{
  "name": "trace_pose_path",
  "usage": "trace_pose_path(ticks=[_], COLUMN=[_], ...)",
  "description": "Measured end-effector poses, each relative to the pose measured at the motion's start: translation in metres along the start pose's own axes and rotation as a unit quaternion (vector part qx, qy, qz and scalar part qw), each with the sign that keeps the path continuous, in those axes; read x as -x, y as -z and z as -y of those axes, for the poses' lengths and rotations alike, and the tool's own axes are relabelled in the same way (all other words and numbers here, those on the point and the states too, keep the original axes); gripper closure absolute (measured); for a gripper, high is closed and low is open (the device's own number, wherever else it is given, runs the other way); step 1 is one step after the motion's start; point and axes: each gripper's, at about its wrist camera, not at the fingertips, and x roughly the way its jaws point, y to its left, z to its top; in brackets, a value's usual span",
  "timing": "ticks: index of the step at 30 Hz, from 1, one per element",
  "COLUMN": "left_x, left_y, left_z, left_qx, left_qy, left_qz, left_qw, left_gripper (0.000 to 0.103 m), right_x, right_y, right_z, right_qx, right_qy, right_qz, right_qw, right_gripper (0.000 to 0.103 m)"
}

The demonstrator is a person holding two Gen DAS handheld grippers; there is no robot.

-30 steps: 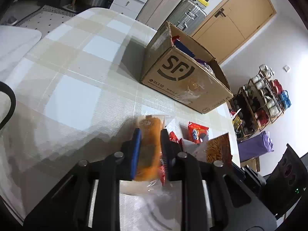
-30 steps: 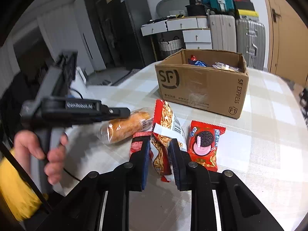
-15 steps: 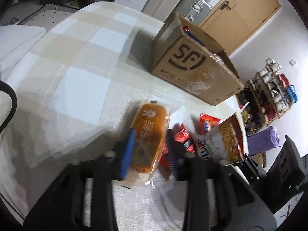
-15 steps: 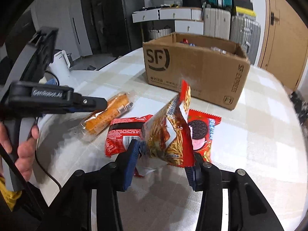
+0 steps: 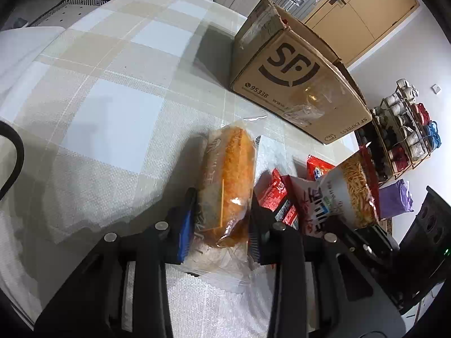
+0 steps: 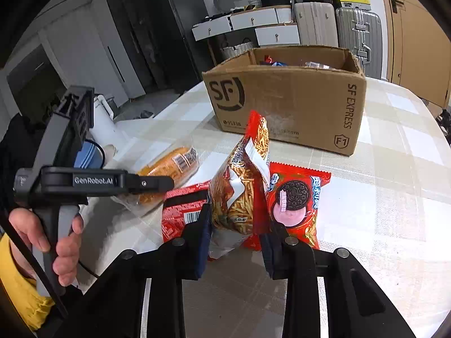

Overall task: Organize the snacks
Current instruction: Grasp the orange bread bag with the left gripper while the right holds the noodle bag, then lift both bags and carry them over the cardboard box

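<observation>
My left gripper is closing on a clear packet of orange bread, with both pads against its sides. The right wrist view shows that bread low over the checked table. My right gripper is closing on a red bag of stick snacks, which stands upright between the pads. Beside it lie a red cookie packet on the right and a flat red packet on the left. Behind them is an open cardboard box holding several snacks.
A hand with a yellow sleeve holds the left gripper's handle. White appliances sit at the table's left edge. Suitcases and drawers stand behind the table, and a shoe rack is off to the right.
Both grippers widened and then closed again on their packets with a broader hold. The stick snack bag tipped up from leaning to upright. Both views dipped lower toward the table.
</observation>
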Motion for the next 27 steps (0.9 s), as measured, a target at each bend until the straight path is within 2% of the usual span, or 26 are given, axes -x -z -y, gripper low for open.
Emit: trace_pose_path(ticks=[8, 12, 21, 27], left_x=[0.011, 0.022, 0.063, 0.103], left_y=[0.002, 0.003, 0.012, 0.028], left_z=[-0.004, -0.001, 0.016, 0.043], left_qx=[0.006, 0.004, -0.025, -0.081], left_qy=[0.020, 0.032, 0.039, 0.014], left_qz=[0.012, 0.022, 0.058, 0.106], left_qw=[0.9997, 0.9992, 0.9973, 0.9909], left_gripper=[0.074, 0.074, 0.074, 0.074], right_x=[0.005, 0.018, 0.055, 0.079], right_y=[-0.002, -0.003, -0.011, -0.015], right_z=[0.020, 0.029, 0.014, -0.005], right_qx=[-0.065, -0.098, -0.086, -0.057], right_qy=[-0.047, -0.070, -0.081, -0.072], right_qz=[0.004, 0.022, 0.080, 0.113], right_qw=[0.997, 0.992, 0.990, 0.989], right_gripper=[0.073, 0.073, 0.073, 0.073])
